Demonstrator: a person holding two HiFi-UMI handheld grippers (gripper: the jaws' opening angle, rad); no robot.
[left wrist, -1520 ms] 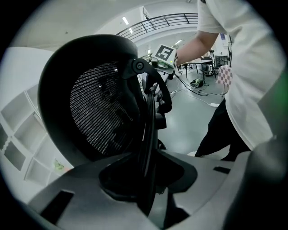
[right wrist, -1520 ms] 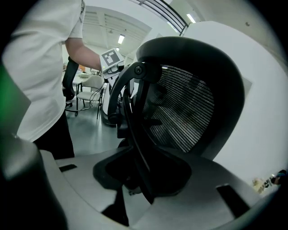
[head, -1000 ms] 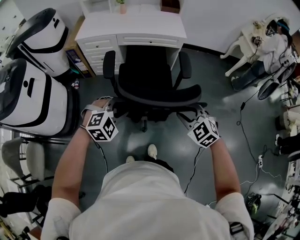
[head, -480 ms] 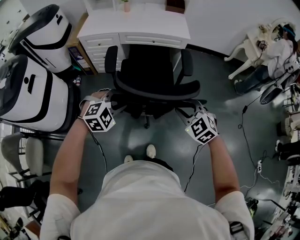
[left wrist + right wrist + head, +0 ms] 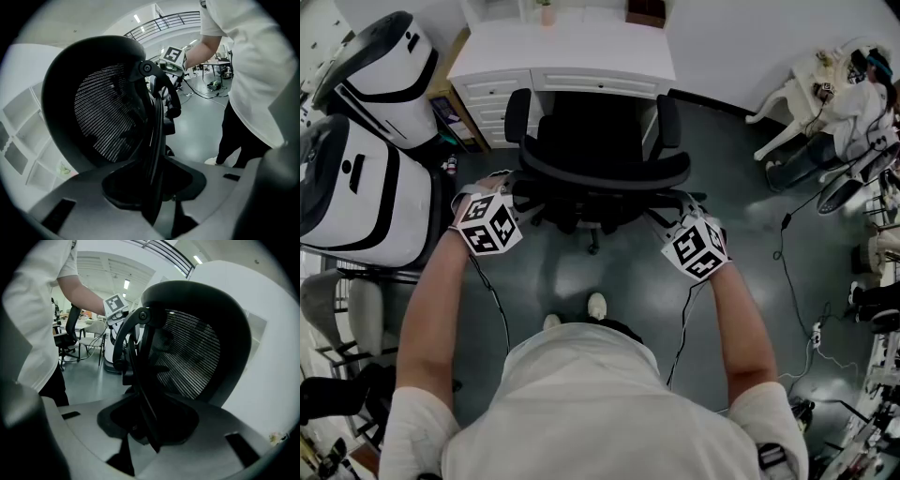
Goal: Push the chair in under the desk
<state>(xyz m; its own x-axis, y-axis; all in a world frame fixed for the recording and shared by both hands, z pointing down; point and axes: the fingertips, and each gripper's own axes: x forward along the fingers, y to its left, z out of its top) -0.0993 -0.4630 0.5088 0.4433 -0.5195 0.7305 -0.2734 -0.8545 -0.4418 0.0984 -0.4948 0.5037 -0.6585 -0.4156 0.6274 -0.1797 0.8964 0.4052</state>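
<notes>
A black mesh office chair faces the white desk, with its seat partly in the desk's knee space. My left gripper holds the left edge of the chair's backrest, and my right gripper holds the right edge. In the left gripper view the backrest's black frame runs down between the jaws of the left gripper. In the right gripper view the frame likewise sits between the jaws of the right gripper. Both arms are stretched forward.
Two large white machines stand close on the chair's left. A drawer unit forms the desk's left side. Cables trail over the grey floor at right. A seated person is at the far right. Grey chairs stand lower left.
The chair has rolled forward toward the desk, its seat now further under it. Both grippers have moved forward with the backrest, keeping their hold.
</notes>
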